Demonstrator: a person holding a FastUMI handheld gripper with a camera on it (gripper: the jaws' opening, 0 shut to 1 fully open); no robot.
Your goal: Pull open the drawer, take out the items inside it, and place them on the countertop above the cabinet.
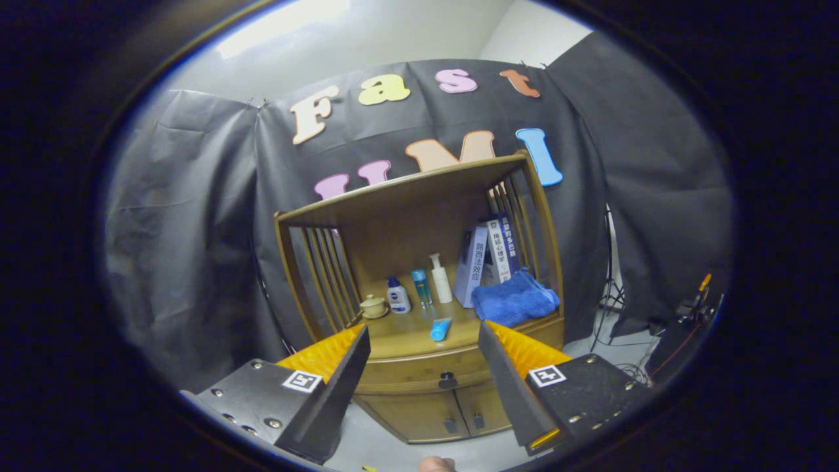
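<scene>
Currently claw [421, 367] fingers spread apart, gripping nothing, well short of the cabinet [429, 410]. Straight ahead between them: drawer [419, 373], looks closed, knob [448, 379] centred. Beyond and above, blue tube [440, 328] lies on the countertop [406, 334] near its front edge; bottles, cup, towel [514, 298] further back. Risks: small knob slipping from a misaligned pinch; the crowded top getting knocked. Drawer contents hidden.

A: kinda dim booth; the one bright patch is on the ceiling [282, 26] up top, washed out

B: yep; heavy fisheye bend at the edges; shelf [419, 262] middle stays sharp, interior shadowy
</scene>
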